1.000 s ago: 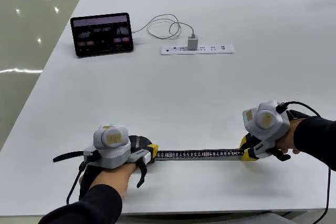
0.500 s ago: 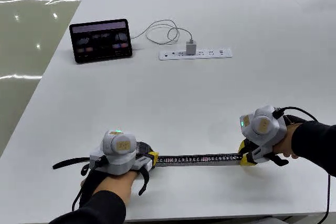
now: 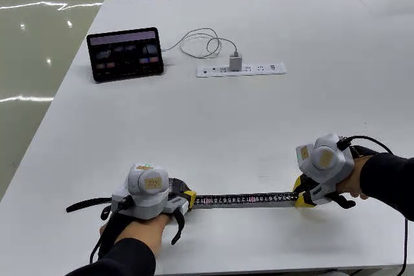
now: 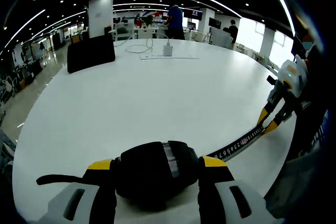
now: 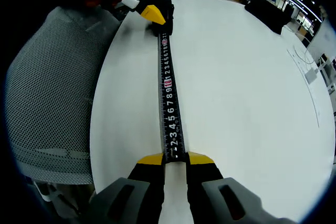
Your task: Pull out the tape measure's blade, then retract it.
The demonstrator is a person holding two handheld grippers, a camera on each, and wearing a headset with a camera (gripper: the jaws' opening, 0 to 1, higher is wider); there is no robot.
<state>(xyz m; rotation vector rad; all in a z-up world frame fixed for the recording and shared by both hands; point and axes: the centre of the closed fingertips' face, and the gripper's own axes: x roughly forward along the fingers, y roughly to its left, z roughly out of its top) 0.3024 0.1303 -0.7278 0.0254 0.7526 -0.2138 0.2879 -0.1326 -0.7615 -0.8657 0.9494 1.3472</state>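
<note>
The tape measure lies near the front edge of the white worktop (image 3: 259, 127), stretched between the two grippers. The left gripper (image 3: 184, 201) has its yellow-tipped fingers (image 4: 100, 182) set fairly wide and closed on either side of the black tape measure case (image 4: 157, 174), which rests on the worktop. From the case the blade (image 3: 246, 197) runs flat along the surface, numbers facing up, across to the right gripper (image 3: 301, 198).

In the right gripper view the fingers are drawn in narrow and pinch the blade's free end at the low numbers. The end hook is probably caught between the pads, though they hide it. The blade looks straight and lies on the worktop along its whole pulled-out length.

Well apart, toward the far side of the worktop, a dark tablet (image 3: 125, 53) stands propped up. To its right lies a white power strip (image 3: 242, 69) with a charger (image 3: 234, 63) plugged in and a looped cable (image 3: 194, 40).
</note>
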